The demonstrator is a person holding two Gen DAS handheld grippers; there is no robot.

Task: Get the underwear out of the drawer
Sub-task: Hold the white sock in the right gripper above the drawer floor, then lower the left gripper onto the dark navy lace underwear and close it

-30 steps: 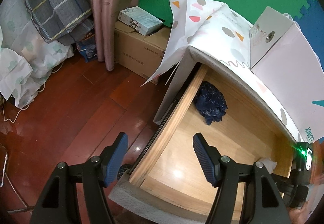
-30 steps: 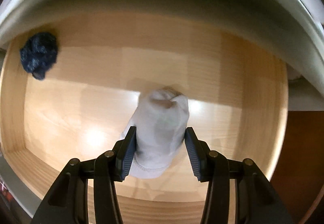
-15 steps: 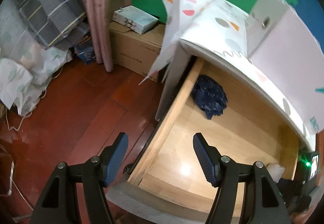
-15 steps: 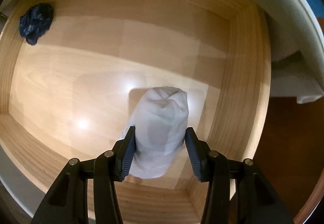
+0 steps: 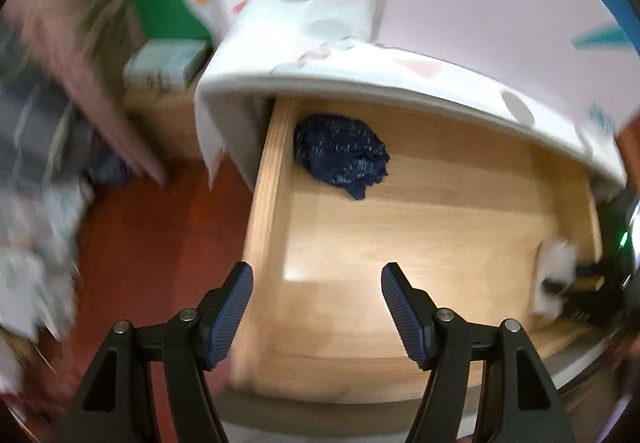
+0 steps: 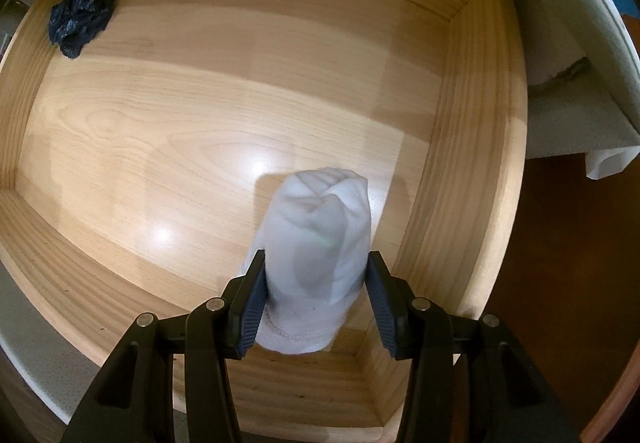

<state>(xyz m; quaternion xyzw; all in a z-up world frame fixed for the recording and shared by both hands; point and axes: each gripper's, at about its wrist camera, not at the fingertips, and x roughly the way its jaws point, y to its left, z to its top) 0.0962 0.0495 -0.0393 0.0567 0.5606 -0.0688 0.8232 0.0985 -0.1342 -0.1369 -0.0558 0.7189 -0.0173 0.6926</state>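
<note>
The wooden drawer (image 5: pixel 264 203) (image 6: pixel 460 147) stands pulled out. A rolled white underwear bundle (image 6: pixel 316 255) hangs above its floor near the right wall, and my right gripper (image 6: pixel 316 295) is shut on it, pointing straight down. In the left wrist view the same white bundle (image 5: pixel 554 275) shows at the far right with the right gripper (image 5: pixel 576 283) on it. A crumpled dark blue underwear (image 5: pixel 340 159) (image 6: pixel 80 17) lies in the drawer's far left corner. My left gripper (image 5: pixel 316 307) is open with nothing between its fingers, hovering over the drawer's near left part, its left finger over the side wall.
A white cabinet top with a spotted cloth (image 5: pixel 320 55) overhangs the drawer's back. Red-brown wooden floor (image 5: pixel 160 243) lies to the left, with a cardboard box (image 5: pixel 160 99), a curtain and bundled fabrics beyond. The left wrist view is blurred by motion.
My left gripper swung over the drawer and rolled, so the drawer now looks squarer in its view. The right gripper lifted the white bundle slightly and turned a little.
</note>
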